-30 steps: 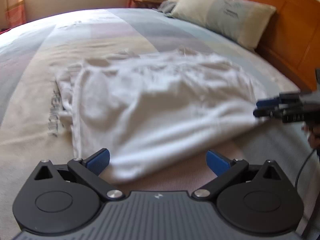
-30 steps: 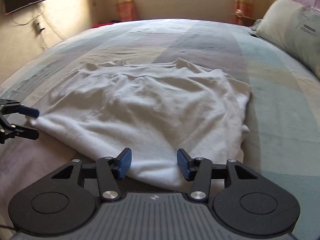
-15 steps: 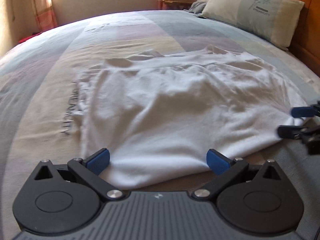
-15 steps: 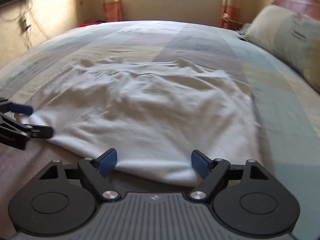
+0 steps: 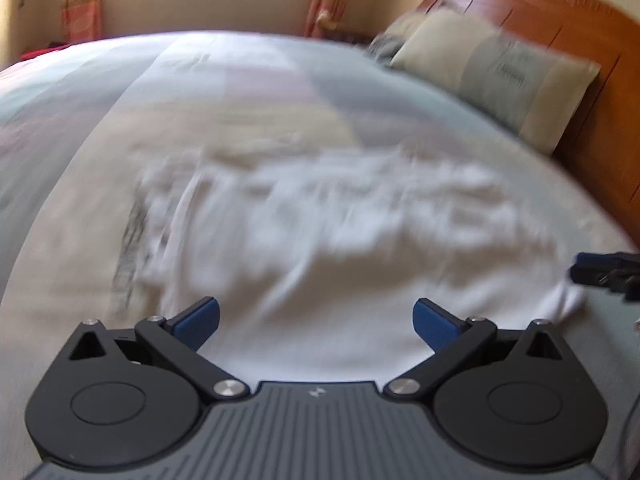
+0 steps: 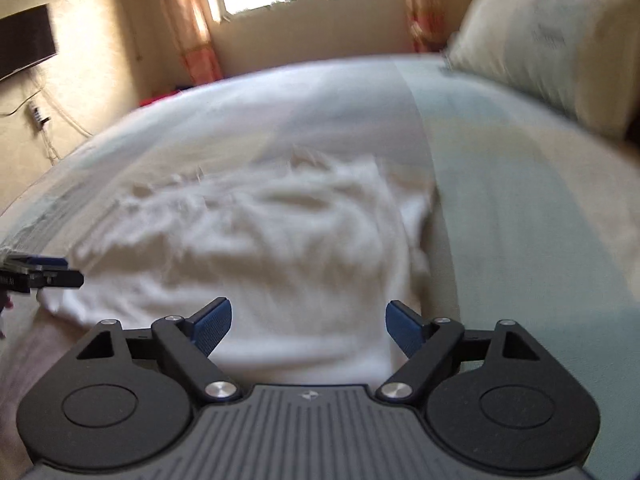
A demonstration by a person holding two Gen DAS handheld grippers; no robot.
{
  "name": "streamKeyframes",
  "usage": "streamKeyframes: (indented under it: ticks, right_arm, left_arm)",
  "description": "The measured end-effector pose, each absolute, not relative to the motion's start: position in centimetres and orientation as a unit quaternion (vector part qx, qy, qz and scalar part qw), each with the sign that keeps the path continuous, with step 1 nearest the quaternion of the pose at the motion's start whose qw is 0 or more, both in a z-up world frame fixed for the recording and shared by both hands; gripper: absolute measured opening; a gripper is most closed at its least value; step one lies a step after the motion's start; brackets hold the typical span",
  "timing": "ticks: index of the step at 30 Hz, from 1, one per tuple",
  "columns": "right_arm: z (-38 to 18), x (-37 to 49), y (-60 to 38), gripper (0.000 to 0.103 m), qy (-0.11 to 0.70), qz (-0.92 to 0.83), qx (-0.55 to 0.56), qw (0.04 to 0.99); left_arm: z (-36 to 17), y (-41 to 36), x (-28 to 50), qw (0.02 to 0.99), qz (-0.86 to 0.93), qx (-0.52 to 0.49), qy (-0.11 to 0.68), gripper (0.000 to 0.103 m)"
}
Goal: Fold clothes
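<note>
Shirt [image 5: 340, 248] lies rumpled on the bed [image 5: 256, 88], its near hem between my grippers. My left gripper [image 5: 316, 320] gapes empty; my right gripper [image 6: 308, 324] has just been opening, nothing pinched. Grabbing now, I may catch one layer, or bedsheet, skewing the fold.

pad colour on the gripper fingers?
Blue pads on black arms, clearest in the right wrist view.
</note>
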State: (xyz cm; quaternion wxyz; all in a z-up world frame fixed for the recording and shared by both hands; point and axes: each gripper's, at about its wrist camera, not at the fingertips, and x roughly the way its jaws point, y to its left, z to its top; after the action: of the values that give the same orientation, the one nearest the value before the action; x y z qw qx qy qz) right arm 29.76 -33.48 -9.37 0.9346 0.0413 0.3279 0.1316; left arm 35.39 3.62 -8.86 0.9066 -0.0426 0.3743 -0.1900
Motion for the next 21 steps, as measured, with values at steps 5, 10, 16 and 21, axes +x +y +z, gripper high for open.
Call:
streamKeyframes:
  ticks: [5,10,16,21]
  right_arm:
    - [-9.3,37.0,-31.3,0.089,0.328,0.173,0.053,0.927]
    - [-12.1,41.3,-30.3,0.088,0.355,0.199,0.037,0.913]
    - [-12.0,41.6,-33.4,0.079,0.347,0.2,0.091,0.912]
    - [-10.2,38.7,-31.4,0.082,0.359,0.206,0.025,0.91]
  left_arm:
    - [-8.8,1.7,40.8,0.891,-0.239,-0.069,0.379,0.102]
    - [-11.1,0.9,43.8,0.885,-0.254,-0.067,0.385,0.102]
    - [-11.5,4.3,45.1,0.891,-0.222,-0.111,0.381,0.102]
    - [-9.5,3.0,42.0,0.903,-0.218,-0.031,0.368,0.101]
